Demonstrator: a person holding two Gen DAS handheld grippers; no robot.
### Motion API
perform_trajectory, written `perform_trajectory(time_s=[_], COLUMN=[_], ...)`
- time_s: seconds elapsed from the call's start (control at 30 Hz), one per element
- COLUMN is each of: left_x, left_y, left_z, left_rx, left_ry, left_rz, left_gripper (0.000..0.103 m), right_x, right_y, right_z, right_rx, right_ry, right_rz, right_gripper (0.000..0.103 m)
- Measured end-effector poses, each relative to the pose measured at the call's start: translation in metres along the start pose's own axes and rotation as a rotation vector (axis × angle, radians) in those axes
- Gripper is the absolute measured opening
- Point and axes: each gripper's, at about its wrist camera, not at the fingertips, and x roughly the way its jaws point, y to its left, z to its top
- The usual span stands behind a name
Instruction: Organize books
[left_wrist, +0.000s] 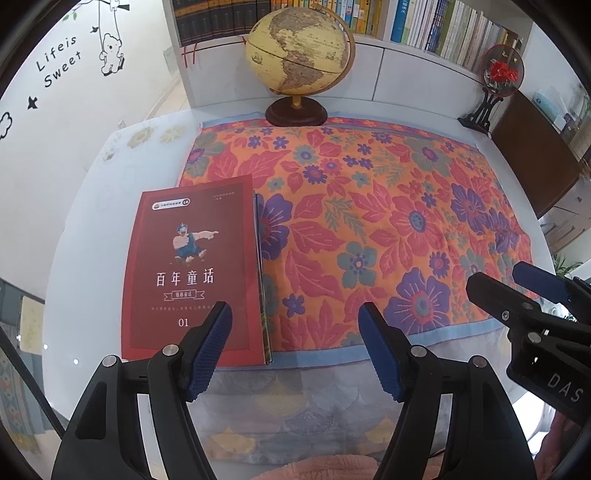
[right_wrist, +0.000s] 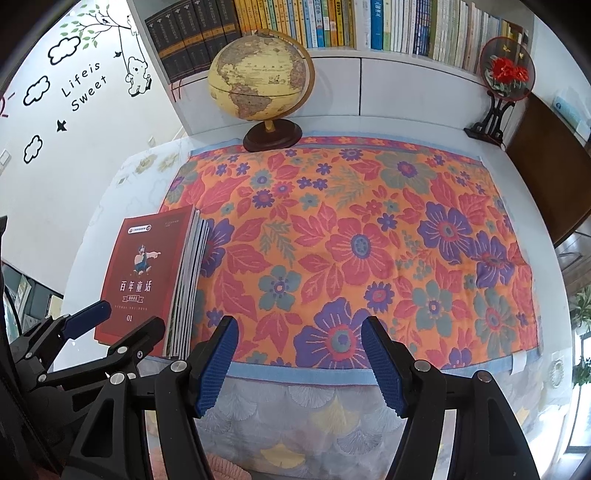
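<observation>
A stack of thin books (left_wrist: 192, 273) (right_wrist: 147, 277) with a dark red cover on top lies flat at the left side of the table, its right edge overlapping the flowered cloth (left_wrist: 369, 229) (right_wrist: 351, 240). My left gripper (left_wrist: 295, 328) hangs open over the table's near edge, just right of the stack's near corner, with nothing between its fingers. My right gripper (right_wrist: 299, 339) is open over the cloth's near edge and holds nothing. In the left wrist view the right gripper (left_wrist: 498, 277) shows at the right; in the right wrist view the left gripper (right_wrist: 129, 317) shows at the lower left.
A globe (left_wrist: 299, 55) (right_wrist: 262, 77) on a wooden base stands at the cloth's far edge. A round ornament on a black stand (left_wrist: 495, 81) (right_wrist: 502, 81) sits at the far right. Shelves of upright books (left_wrist: 424, 26) (right_wrist: 369, 26) line the back wall.
</observation>
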Motion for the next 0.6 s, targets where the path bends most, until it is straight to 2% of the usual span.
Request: perform_trajectory(time_s=[0.6], left_x=[-0.0036], left_y=[-0.0013], left_z=[-0.0050], left_rx=[0.002], left_ry=[0.002], left_rz=[0.015], left_gripper=[0.069], right_x=[-0.0040], right_y=[-0.0046], right_z=[-0.0073], right_rx=[0.006], right_ry=[-0.007], right_rz=[0.009], right_gripper=[0.067])
